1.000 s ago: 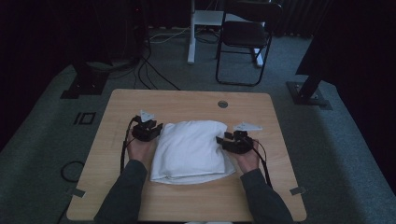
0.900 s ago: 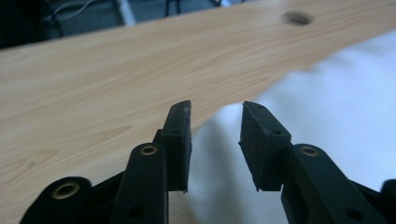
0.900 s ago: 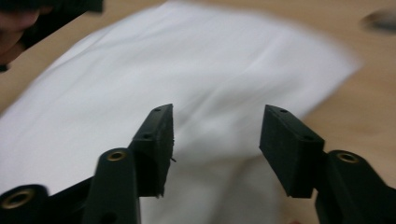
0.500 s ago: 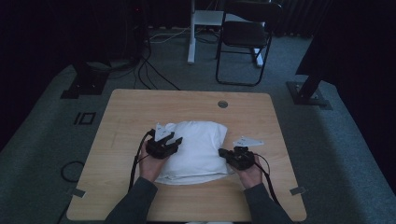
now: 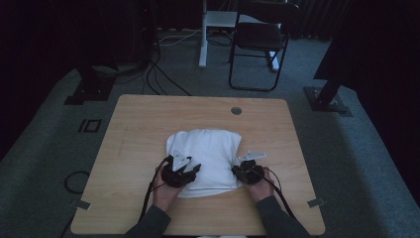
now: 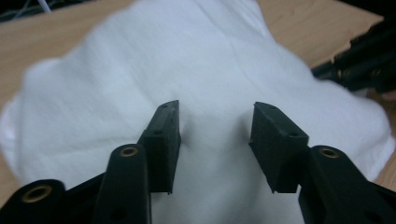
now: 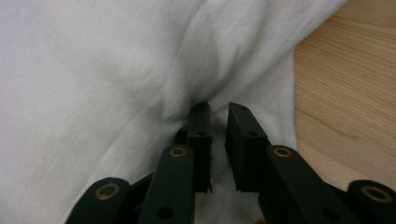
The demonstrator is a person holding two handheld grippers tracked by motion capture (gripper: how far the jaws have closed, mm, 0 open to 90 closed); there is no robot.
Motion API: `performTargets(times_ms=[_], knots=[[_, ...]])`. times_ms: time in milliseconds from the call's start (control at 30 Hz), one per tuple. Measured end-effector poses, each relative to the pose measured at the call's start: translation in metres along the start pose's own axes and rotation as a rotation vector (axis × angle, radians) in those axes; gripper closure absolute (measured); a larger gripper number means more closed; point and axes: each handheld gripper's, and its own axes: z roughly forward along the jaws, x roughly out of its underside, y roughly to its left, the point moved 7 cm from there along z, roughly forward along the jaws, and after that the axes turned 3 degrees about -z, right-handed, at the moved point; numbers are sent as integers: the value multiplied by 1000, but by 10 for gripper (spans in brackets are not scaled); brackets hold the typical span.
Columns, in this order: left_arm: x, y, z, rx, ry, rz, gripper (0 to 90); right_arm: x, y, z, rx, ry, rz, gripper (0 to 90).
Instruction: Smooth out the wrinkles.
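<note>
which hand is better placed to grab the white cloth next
Likely the right. The right gripper has its fingers nearly together with a fold of the white cloth bunched at their tips. The left gripper has just been opening over flat cloth, nothing pinched.

Count on inspection: one wooden table [image 5: 148, 129]; one white folded cloth [image 5: 208, 146] lying on it; two handheld grippers, the left gripper [image 5: 190, 171] and the right gripper [image 5: 239, 167], each with two black jaws; one round grommet [image 5: 236, 110] set in the tabletop; one dark folding chair [image 5: 262, 39] beyond the table; two forearms entering from the near edge
</note>
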Motion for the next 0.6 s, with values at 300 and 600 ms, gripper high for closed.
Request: performTargets(times_ms=[300,600], knots=[[4,-2,7,-10,13,5,525,-23,-8,-46,78,-175,33,537],[6,-1,9,-6,6,1,519,-13,35,-18,-72,-98,-62,504]])
